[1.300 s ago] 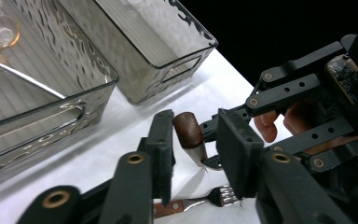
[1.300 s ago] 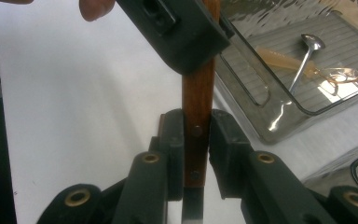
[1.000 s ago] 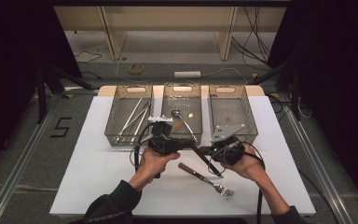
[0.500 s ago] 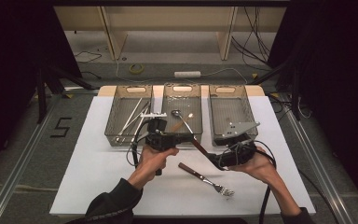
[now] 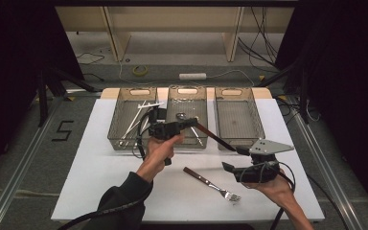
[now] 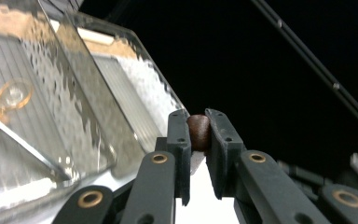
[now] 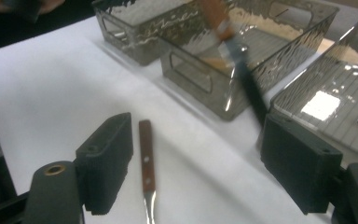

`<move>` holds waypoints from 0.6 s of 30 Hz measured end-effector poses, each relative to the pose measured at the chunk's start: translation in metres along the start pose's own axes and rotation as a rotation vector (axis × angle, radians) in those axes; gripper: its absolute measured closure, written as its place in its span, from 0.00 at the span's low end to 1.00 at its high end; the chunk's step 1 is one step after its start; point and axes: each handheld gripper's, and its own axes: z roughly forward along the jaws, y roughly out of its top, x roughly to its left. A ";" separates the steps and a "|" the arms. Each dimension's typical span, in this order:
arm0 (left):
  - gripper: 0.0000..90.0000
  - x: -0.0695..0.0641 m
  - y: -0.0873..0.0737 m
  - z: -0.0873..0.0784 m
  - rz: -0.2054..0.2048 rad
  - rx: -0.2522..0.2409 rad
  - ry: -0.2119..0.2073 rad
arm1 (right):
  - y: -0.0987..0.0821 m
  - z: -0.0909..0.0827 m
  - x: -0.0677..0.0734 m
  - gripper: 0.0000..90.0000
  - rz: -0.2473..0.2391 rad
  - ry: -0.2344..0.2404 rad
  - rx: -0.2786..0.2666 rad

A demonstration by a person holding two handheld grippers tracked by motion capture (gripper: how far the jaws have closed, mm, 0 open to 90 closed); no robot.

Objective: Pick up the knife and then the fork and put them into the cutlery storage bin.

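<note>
My left gripper is shut on the brown handle of a knife, over the front of the middle bin. The knife's dark blade slants out to the right, toward the right gripper. My right gripper hovers over the white mat at the right. Its jaws have just been opening and stand wide apart with nothing gripped. In the right gripper view the knife hangs blurred ahead of the jaws. A wooden-handled fork lies on the mat, its handle below and between those jaws.
Three clear bins stand in a row at the back of the white mat. The left bin holds white and metal utensils, the middle one a spoon, and the right bin looks bare. Cables trail from both grippers.
The right gripper has let go of the knife, opened, and drawn back to the right. The left gripper has lifted a little, keeping the knife.
</note>
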 end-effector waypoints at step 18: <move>0.89 -0.003 0.047 0.057 -0.044 0.004 0.018 | -0.028 -0.010 0.011 0.29 0.025 0.023 -0.006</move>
